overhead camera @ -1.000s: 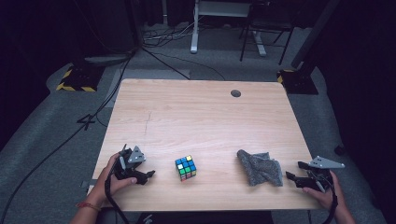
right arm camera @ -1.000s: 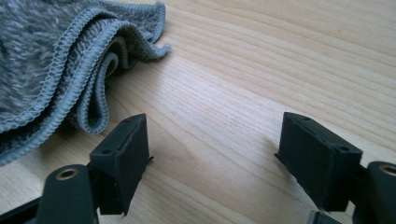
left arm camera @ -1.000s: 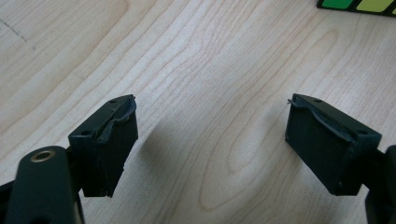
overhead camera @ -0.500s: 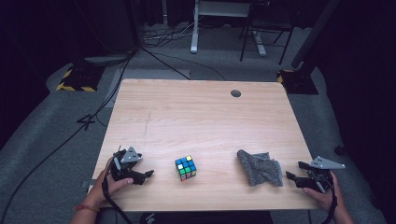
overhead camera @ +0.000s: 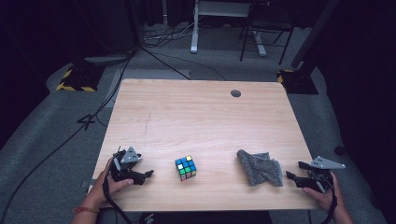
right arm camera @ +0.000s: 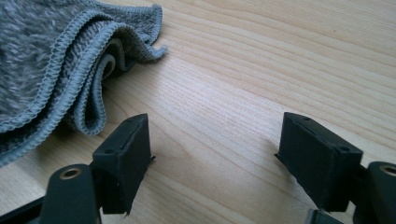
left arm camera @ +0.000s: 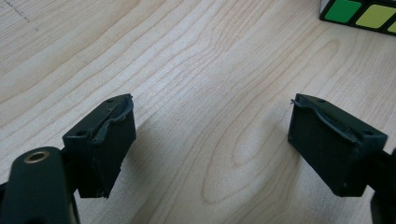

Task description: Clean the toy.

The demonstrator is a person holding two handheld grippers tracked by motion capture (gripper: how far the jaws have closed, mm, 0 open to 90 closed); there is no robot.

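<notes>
Flanking cube (overhead camera: 186, 168) and cloth (overhead camera: 260, 168), grippers agape

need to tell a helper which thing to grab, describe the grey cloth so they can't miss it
Start at the light wooden table and go to its near edge, right of the middle. The grey cloth lies there crumpled, just ahead of the right gripper. Unlike the colourful cube to its left, it is soft, folded and plain grey with stitched edges.

Bare table (overhead camera: 196, 121) beyond; cube (overhead camera: 186, 167) and cloth (overhead camera: 260, 168) block the front.
</notes>
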